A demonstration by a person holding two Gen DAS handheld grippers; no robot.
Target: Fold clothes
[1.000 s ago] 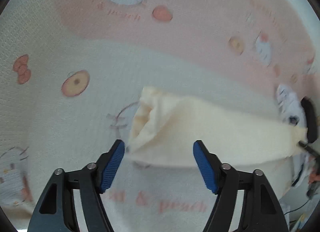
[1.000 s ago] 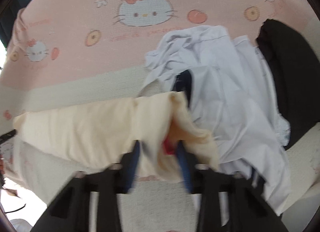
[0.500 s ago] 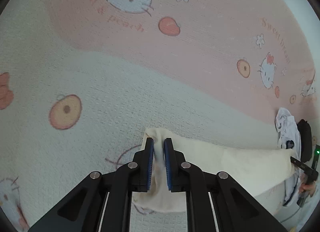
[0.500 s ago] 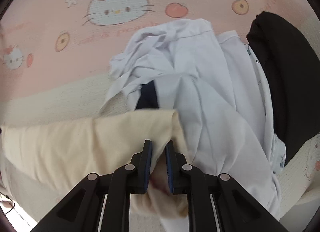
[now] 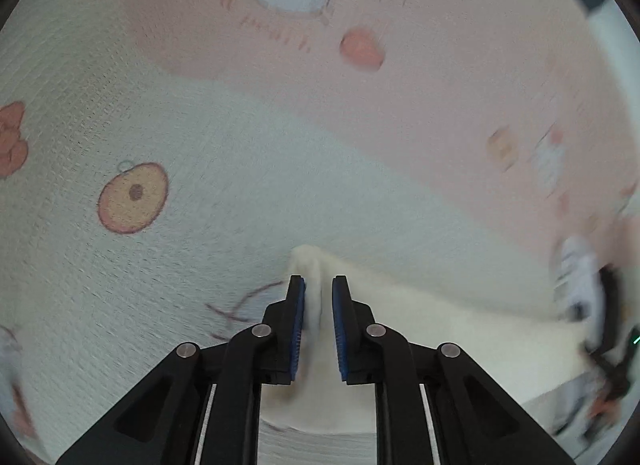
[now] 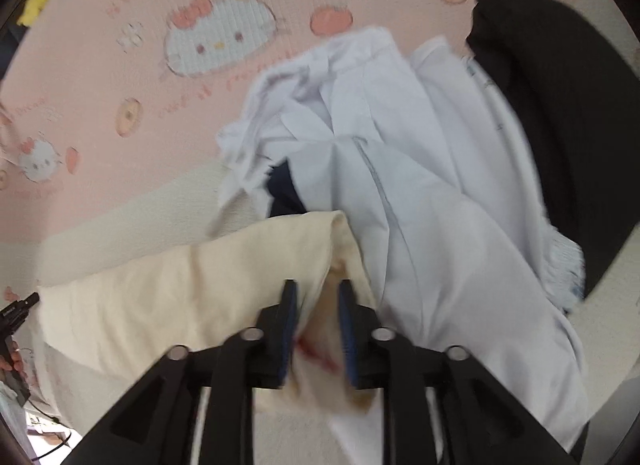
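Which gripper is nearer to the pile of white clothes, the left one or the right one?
Right. The right gripper is at the cream garment's end directly beside the white clothes; the left gripper is at the garment's opposite end, far from them.

Right of the left gripper, the white garment is motion-blurred; pad contact with cream cloth is indeterminate.

We list: a pink and cream cartoon-cat sheet with peach prints, and a yellow item at its far edge.
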